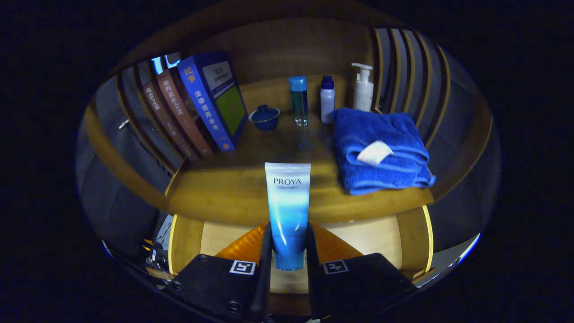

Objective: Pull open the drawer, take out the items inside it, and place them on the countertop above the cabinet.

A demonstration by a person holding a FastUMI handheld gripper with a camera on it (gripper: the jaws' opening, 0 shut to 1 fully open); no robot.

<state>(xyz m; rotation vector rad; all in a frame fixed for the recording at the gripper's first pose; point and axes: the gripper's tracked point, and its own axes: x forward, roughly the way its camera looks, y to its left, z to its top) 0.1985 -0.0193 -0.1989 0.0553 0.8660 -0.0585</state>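
My gripper [287,244] is shut on a white-to-blue cosmetic tube [287,204], both fingers pressing its lower end near the blue cap. The tube points forward from the fingers, its flat sealed end over the front part of the wooden countertop [224,193]. Below the fingers lies the pulled-out drawer [372,235], its pale wooden bottom showing on both sides. I cannot tell whether the tube touches the countertop.
On the countertop, a folded blue towel [381,150] lies to the right. Leaning books [202,107] stand at the left. At the back are a small blue lidded bowl [264,117], a blue bottle [299,99], a white bottle [327,98] and a pump bottle [363,87].
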